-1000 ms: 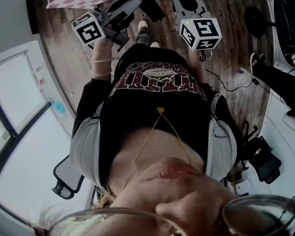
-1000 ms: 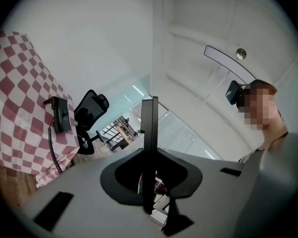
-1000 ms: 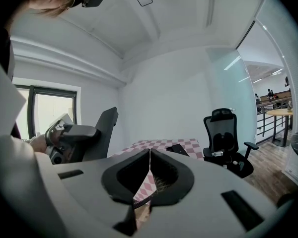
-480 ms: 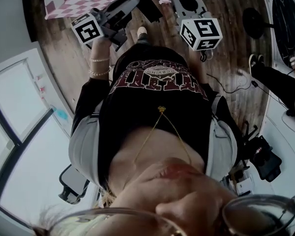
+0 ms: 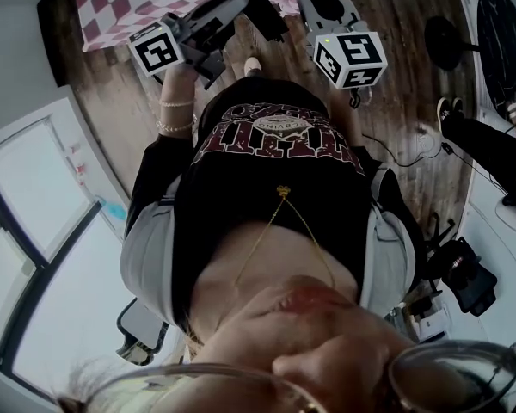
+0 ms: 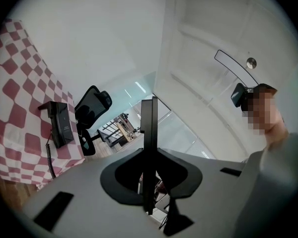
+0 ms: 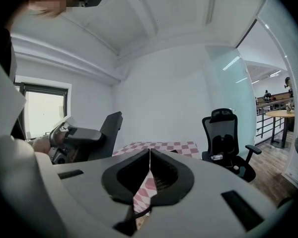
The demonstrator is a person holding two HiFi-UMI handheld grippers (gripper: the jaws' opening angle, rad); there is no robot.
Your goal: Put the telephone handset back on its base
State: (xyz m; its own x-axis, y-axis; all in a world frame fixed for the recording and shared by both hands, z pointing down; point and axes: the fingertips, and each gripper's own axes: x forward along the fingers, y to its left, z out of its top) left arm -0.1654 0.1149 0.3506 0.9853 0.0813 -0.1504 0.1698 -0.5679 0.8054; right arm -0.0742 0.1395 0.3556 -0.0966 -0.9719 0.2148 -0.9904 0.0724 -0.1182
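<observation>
- A person stood on a wooden floor with 1 gripper in each hand. Both grippers pointed toward a table under a red-and-white checked cloth.
- Left gripper: its 2 jaws were pressed together along their length, forming 1 dark blade. Nothing was between them.
- Right gripper: its 2 jaws met at a thin seam and pinched nothing. Only the cloth showed beyond them.
- Each gripper carried 1 marker cube. In the head view, the left cube and the right cube sat side by side, well apart, in front of the person's chest.
- Telephone: black, resting on the cloth near its edge and well apart from both grippers.
- Cord: coiled, running from the telephone across the cloth toward the cloth's edge.
- The telephone was too small in the frame to tell whether the handset sat on its base.
- Chair: black, with a headrest, standing just beside the table on the telephone's side.
- In the right gripper view, the left gripper showed at the left edge, with the table between it and the chair.
</observation>
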